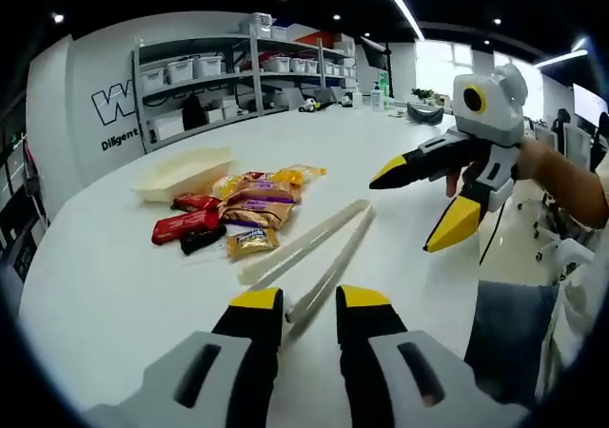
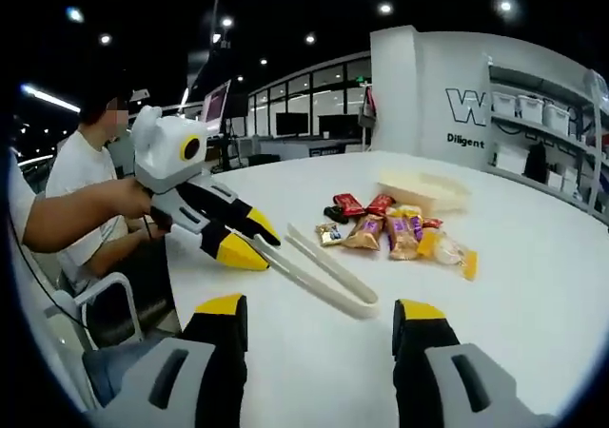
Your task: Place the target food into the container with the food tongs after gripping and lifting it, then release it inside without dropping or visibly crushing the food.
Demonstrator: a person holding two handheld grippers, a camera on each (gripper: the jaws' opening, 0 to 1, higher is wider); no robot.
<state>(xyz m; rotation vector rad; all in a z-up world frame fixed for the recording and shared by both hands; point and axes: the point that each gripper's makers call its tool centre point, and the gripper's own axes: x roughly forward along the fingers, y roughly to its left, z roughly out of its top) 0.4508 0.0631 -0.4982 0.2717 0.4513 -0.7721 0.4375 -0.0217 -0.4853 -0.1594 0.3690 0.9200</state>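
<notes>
The left tool (image 1: 309, 304) has its jaws spread around the near ends of the tongs (image 1: 309, 247), which lie on the white table (image 1: 114, 295). The right tool (image 2: 314, 319) hangs above the table, jaws wide apart. The snacks (image 1: 233, 214) lie in a heap just beside the cream tray (image 1: 181, 173).

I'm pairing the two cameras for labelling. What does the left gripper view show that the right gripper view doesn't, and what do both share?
Left gripper view alone: the right gripper, open, held in a hand above the table.
Right gripper view alone: the left gripper, held by a seated person in white, its fingers at the tongs' end.
Both: the white table, the cream tongs, the pile of snack packets and the pale tray behind it.
</notes>
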